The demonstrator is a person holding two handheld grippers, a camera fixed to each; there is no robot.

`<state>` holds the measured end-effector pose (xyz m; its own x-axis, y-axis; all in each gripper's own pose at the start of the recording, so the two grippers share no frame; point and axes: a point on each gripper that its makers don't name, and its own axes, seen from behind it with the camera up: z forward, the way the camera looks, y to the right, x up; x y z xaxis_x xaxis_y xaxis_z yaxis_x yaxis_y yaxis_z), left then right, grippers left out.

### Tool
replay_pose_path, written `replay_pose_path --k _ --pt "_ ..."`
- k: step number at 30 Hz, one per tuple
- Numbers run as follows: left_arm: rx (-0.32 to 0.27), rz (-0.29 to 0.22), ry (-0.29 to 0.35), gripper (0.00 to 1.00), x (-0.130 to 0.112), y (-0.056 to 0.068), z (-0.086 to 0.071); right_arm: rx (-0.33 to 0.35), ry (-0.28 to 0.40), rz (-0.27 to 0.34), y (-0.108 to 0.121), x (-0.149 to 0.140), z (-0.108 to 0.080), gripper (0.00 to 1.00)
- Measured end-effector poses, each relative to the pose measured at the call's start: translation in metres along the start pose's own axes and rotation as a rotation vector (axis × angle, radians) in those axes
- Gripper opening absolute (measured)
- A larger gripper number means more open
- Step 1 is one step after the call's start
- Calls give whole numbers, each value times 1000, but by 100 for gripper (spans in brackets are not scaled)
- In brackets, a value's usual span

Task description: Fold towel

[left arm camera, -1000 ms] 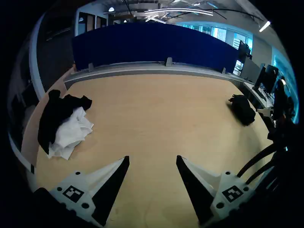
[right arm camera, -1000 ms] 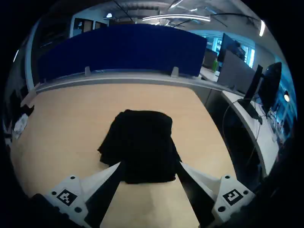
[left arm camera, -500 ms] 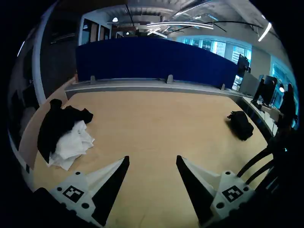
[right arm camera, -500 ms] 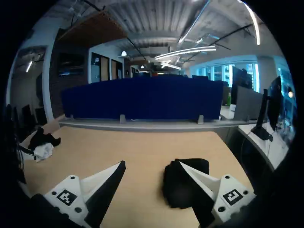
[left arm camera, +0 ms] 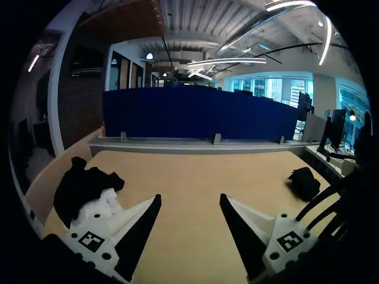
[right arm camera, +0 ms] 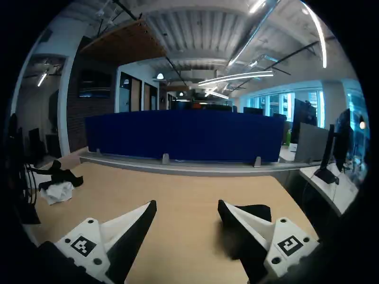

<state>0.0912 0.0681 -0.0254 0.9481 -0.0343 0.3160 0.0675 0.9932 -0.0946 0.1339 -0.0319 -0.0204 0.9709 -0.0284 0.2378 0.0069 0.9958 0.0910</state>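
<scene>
In the left gripper view, we see a pile of black and white cloths at the left of the table. The left gripper is above bare wood with its fingers apart and empty, and a compact black towel lies near the right edge. In the right gripper view, the pile sits far left and the right gripper has its fingers spread and grips nothing. The towel lies on the table, partly hidden behind the right finger.
</scene>
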Motion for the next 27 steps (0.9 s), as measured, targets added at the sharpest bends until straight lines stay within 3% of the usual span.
replay_pose_path --k 12,21,27 --pt "44 -9 206 91 53 -14 -4 -12 34 37 -7 13 -2 100" --pt "24 36 239 91 53 -6 -4 -5 31 23 -16 17 1 100" --pt "33 76 257 91 44 -8 0 13 5 7 -21 18 3 100"
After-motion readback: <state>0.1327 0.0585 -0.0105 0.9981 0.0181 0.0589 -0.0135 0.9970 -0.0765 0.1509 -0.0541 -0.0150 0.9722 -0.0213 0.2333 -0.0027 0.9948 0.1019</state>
